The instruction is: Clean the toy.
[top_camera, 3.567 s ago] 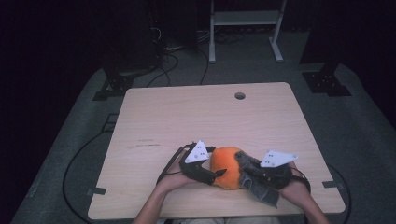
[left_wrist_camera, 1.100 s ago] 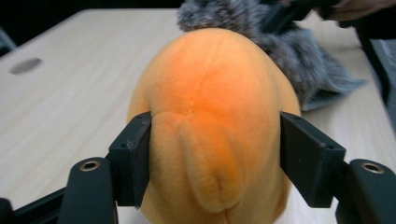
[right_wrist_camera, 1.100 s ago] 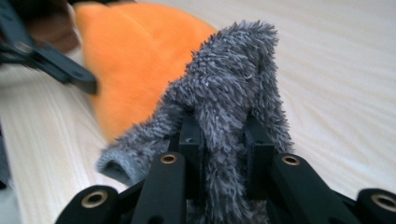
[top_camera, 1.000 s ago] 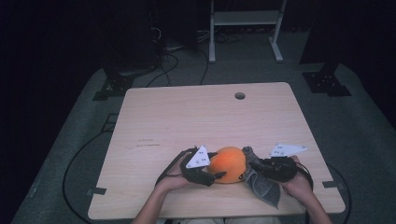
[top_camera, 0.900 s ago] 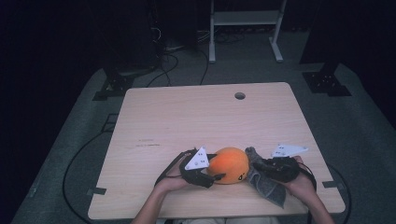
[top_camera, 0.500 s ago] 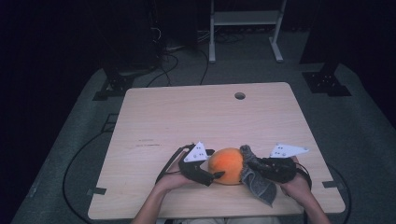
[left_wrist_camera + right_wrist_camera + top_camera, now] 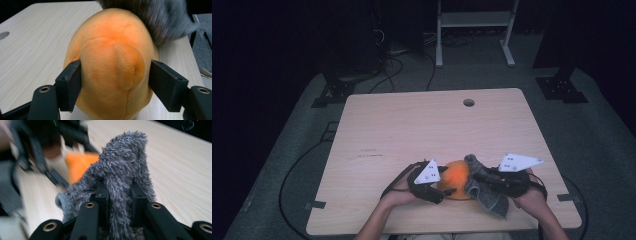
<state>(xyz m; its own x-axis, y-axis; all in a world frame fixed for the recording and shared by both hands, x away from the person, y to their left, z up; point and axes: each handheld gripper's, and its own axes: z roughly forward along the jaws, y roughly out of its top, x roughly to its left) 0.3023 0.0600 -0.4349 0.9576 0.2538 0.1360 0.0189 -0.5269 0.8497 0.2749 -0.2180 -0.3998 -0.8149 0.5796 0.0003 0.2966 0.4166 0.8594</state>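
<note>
left gripper (image 7: 115,82): fingers just narrowed around orange plush toy (image 7: 455,177) at near edge of worktop (image 7: 412,130), pads at its flanks | right gripper (image 7: 117,195): clamped on grey cloth (image 7: 122,165), lifted onto toy's top since a second ago | wiping underway

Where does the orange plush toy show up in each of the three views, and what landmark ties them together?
High view: the orange plush toy sits near the table's front edge, between the two tools.
Left gripper view: the toy is centre frame, between this tool's black jaws.
Right gripper view: a blurred orange patch left of centre, behind the cloth.
Shared landmark: the grey fuzzy cloth lies against the toy's side.
</note>
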